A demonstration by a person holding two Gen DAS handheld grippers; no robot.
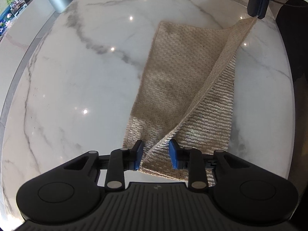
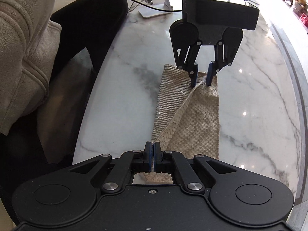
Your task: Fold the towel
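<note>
Right, I've got the beige towel [image 1: 179,88] lying lengthways on the marble table [image 1: 77,77], already folded into a long strip, with one edge lifted off the lower layer. My right gripper [image 2: 153,154] has its tongs pressed together on the near corner of that lifted edge, holding it just above the stone. My left gripper [image 1: 156,154] sits at the far end, tongs apart, straddling the raised edge with its tips down on the cloth but not pinching it. The towel looks soft and light, ribbed weave, drooping in a slack diagonal between the two ends, so I judge it will sag and twist if only one corner carries it. I'd want the left tongs to close on the hem itself, right at the corner, taking just the top layer. The polished marble looks slippery, so the bottom layer may slide along.
</note>
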